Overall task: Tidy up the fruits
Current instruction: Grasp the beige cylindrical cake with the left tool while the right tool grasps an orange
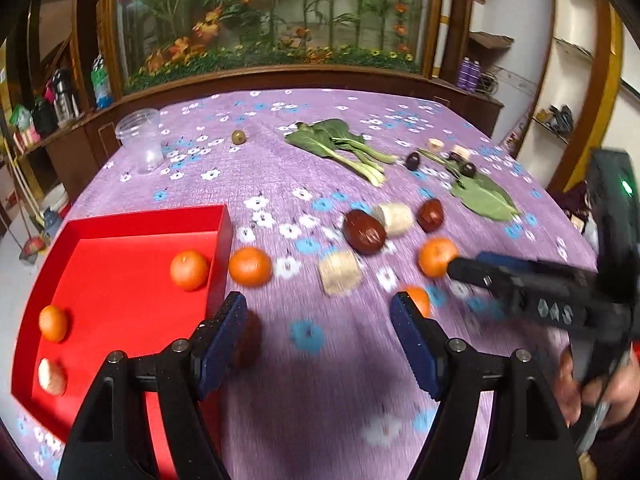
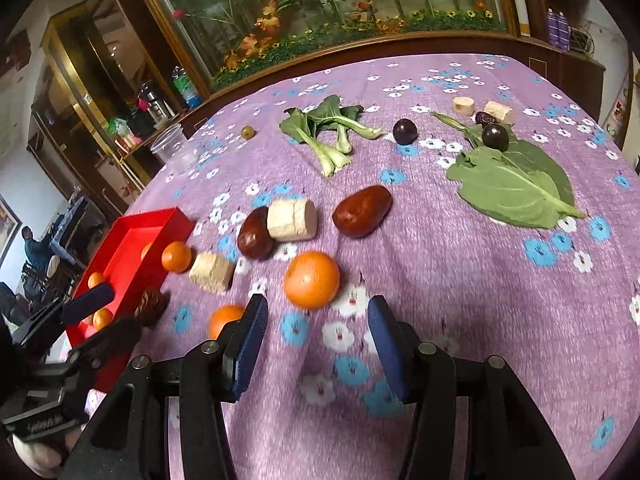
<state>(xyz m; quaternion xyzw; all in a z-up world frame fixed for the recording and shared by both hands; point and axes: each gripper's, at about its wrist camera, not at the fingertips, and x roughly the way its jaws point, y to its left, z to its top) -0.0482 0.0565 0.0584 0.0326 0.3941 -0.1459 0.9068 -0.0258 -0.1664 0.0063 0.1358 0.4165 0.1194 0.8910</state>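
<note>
Both the left gripper [image 1: 316, 312] and right gripper [image 2: 318, 316] hung open and empty above the purple tabletop [image 2: 460, 280], oranges [image 2: 311, 279] scattered beside the red tray [image 1: 120, 280] holding three fruits.

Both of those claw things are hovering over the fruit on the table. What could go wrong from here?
The right gripper is open just short of a round orange; a nudge might roll it away. The left gripper hangs beside the red tray, so a finger could catch its wall. The two grippers are close together and might bump each other. Pale cork-like chunks touch a dark red fruit, so a grab there could take both.
</note>
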